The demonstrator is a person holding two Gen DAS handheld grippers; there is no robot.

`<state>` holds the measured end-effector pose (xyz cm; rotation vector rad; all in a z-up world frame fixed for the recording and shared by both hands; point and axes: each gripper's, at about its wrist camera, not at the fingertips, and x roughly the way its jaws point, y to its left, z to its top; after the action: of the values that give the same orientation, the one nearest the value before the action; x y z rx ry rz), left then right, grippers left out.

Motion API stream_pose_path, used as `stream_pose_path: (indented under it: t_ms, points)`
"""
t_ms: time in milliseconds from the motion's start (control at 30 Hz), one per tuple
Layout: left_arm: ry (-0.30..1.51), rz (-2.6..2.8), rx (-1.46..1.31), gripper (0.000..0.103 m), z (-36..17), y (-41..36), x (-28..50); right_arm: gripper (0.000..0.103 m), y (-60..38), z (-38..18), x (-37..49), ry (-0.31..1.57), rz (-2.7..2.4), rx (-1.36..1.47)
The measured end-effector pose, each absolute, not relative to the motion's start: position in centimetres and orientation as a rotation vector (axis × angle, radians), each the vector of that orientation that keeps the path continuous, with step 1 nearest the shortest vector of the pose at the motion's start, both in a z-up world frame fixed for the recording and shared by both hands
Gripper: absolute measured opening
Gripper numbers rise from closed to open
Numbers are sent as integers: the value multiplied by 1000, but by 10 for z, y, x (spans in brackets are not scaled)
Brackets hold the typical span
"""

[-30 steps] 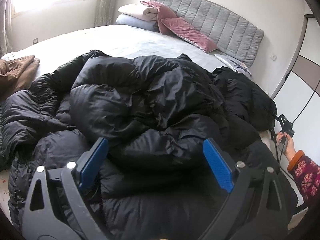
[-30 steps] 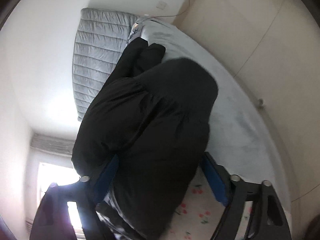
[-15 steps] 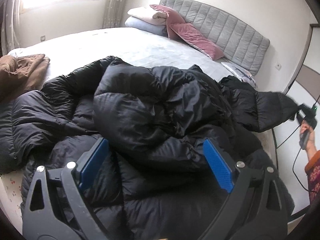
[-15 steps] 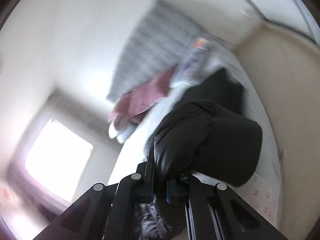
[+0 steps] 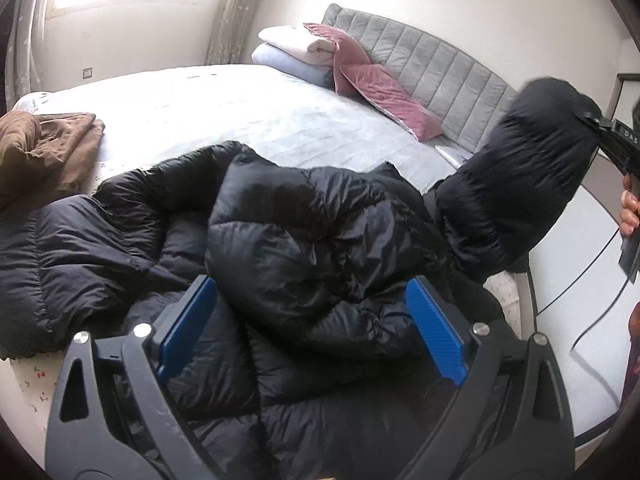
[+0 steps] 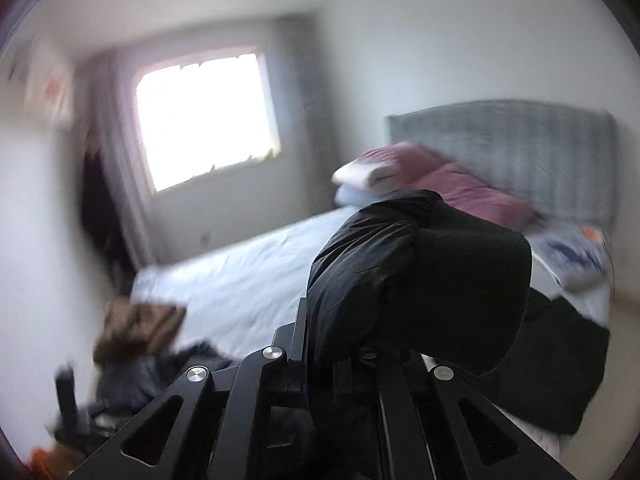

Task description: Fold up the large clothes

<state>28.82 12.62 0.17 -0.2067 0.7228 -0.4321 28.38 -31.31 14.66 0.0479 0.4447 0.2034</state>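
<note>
A big black puffer jacket (image 5: 304, 240) lies crumpled on the near part of the bed. My left gripper (image 5: 312, 332) is open just above the heap, blue pads wide apart, holding nothing. My right gripper (image 6: 332, 364) is shut on the jacket's sleeve (image 6: 420, 280) and holds it up in the air. In the left wrist view the raised sleeve (image 5: 524, 176) stands at the right, with the right gripper (image 5: 616, 140) at its upper end. The right wrist view is blurred.
The bed (image 5: 240, 120) has a pale grey cover and a grey padded headboard (image 5: 432, 64). Pink pillows (image 5: 384, 92) and folded bedding (image 5: 292, 48) lie at its head. A brown garment (image 5: 44, 152) lies at the left. A wardrobe wall (image 5: 592, 264) and a cable are at right.
My right gripper closed on the sleeve and lifted it up from the bed's right edge, swinging round. The left gripper stayed open and rose slightly.
</note>
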Motion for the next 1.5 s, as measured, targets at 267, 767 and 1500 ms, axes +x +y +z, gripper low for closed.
stream_pose_path:
  t_ms: [267, 767, 1500]
  points:
    - [747, -406, -235, 96, -6, 148, 295, 37, -155, 69, 345, 785, 547, 81]
    - [801, -494, -550, 96, -34, 175, 321, 80, -188, 62, 330, 811, 753, 286]
    - [856, 15, -288, 13, -2, 151, 357, 81, -284, -29, 368, 854, 207, 274]
